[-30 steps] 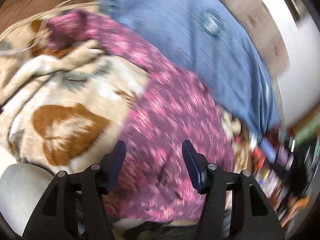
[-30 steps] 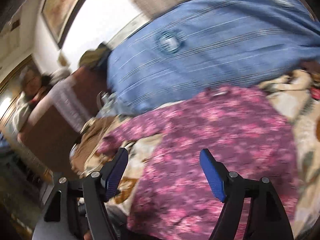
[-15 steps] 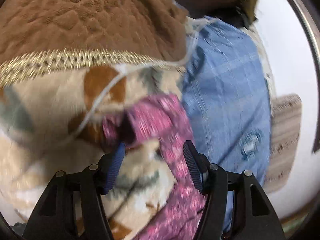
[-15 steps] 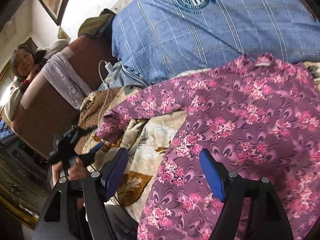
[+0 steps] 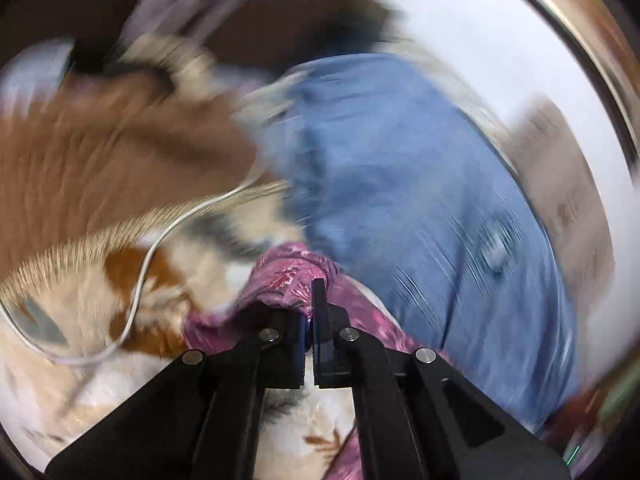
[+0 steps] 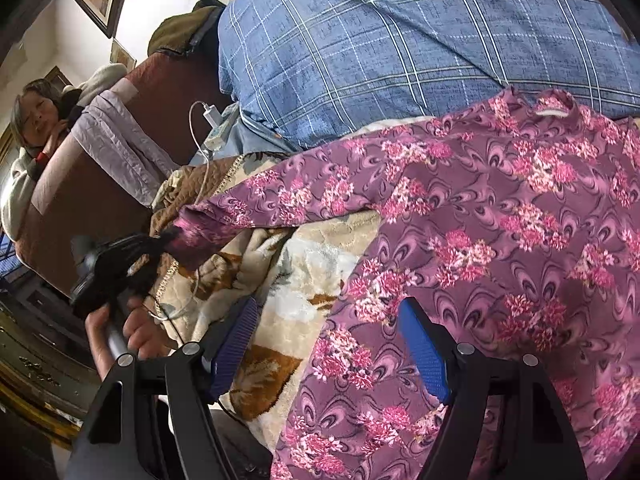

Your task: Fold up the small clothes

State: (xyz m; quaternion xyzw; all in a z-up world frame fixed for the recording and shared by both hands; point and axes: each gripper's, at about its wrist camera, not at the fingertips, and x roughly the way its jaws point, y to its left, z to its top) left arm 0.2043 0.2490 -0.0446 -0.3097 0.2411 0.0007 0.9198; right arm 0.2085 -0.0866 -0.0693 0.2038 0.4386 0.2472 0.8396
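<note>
A purple floral top (image 6: 500, 240) lies spread on a beige and brown blanket (image 6: 296, 276). Its left sleeve (image 6: 256, 208) stretches out to the left. My left gripper (image 5: 312, 308) is shut on the sleeve's cuff (image 5: 288, 276); it also shows in the right wrist view (image 6: 160, 240), held by a hand at the sleeve end. My right gripper (image 6: 328, 344) is open and empty, hovering over the top's lower left side, with one blue pad (image 6: 424, 356) above the cloth.
A large blue checked pillow (image 6: 400, 52) lies behind the top. A white charger cable (image 6: 200, 148) runs over the blanket near the sleeve. A brown armchair (image 6: 100, 168) stands at the left with a person (image 6: 28, 120) behind it.
My left gripper has shut on the sleeve cuff and is moving fast, blurring its view. The right gripper has moved slightly closer to the top and stays open.
</note>
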